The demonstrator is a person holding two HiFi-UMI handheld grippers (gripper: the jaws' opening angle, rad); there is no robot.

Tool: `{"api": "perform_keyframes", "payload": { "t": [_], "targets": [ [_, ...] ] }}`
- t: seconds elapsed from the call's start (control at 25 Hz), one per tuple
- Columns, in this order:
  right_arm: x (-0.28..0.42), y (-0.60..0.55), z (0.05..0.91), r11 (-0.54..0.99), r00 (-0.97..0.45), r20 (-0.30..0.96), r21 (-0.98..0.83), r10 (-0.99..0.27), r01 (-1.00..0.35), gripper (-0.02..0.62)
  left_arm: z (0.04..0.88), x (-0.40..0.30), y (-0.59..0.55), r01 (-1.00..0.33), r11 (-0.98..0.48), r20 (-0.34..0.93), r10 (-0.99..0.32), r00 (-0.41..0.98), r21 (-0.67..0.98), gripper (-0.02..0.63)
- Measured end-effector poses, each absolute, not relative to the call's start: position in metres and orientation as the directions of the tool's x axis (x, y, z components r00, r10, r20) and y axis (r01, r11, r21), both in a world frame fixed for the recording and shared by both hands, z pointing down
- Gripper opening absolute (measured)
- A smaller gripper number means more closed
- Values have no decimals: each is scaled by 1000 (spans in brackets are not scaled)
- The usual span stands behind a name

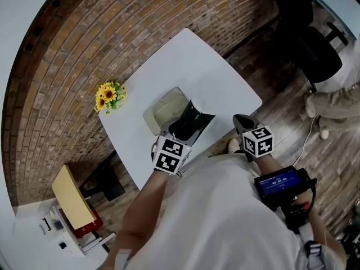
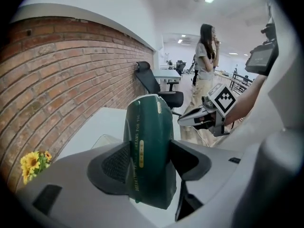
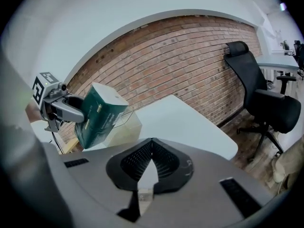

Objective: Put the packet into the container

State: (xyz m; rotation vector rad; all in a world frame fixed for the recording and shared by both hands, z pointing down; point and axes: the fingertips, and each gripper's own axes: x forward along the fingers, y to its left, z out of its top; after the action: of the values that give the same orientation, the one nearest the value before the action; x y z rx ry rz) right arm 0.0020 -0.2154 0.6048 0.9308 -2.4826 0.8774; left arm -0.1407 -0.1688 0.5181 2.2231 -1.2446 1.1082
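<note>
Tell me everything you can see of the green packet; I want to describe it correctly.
The packet is dark green and glossy, like foil or plastic, boxy, with pale gold print along its side and a paler top end. It looks full and closed. The left gripper grips it between its jaws, tilted, lifted off the white table, close to the clear container but not inside it. Nothing else touches it.

The white table (image 1: 191,66) bears a clear container (image 1: 167,109) and, seemingly, yellow flowers (image 1: 109,97).
</note>
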Motion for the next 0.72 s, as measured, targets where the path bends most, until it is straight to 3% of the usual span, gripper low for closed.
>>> {"api": "perform_keyframes", "payload": {
  "t": [0.44, 0.72],
  "targets": [
    [-36, -216, 602, 640, -767, 486, -442, -418, -629, 6, 492, -219, -157, -897, -423, 771, -611, 179, -127, 276],
    [-29, -215, 603, 608, -751, 485, -451, -448, -654, 6, 498, -250, -164, -816, -501, 816, -575, 64, -289, 276]
  ]
}}
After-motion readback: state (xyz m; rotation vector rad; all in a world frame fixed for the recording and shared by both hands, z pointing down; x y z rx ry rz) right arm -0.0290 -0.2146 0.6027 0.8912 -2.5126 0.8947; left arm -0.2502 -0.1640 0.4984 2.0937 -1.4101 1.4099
